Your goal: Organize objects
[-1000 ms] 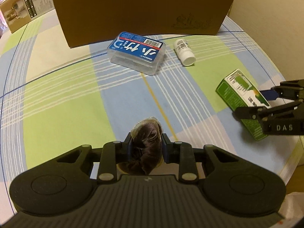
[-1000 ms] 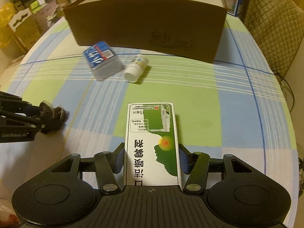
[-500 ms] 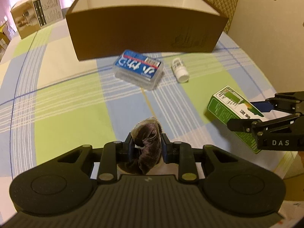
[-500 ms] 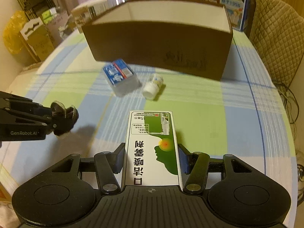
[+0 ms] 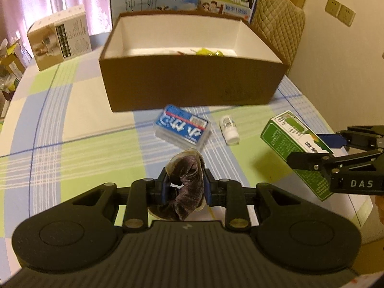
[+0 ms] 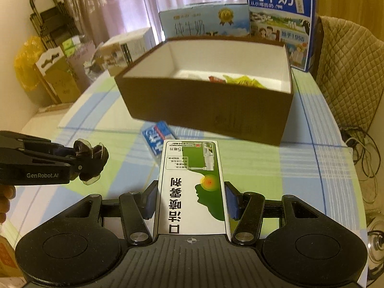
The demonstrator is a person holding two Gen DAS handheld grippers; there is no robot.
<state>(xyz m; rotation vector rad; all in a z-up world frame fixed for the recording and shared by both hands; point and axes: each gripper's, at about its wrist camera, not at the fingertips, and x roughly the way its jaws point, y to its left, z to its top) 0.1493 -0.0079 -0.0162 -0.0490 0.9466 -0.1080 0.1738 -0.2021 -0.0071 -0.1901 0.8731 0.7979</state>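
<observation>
Where legible, "DAS" tool (image 5: 312,153) label.

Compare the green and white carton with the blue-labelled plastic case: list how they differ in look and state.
The green and white carton is opaque cardboard; the blue-labelled plastic case is clear with a blue label on top. The carton is held off the table by the right gripper; the case lies on the checked tablecloth, ungripped. Both are rectangular packs outside the brown box.
</observation>
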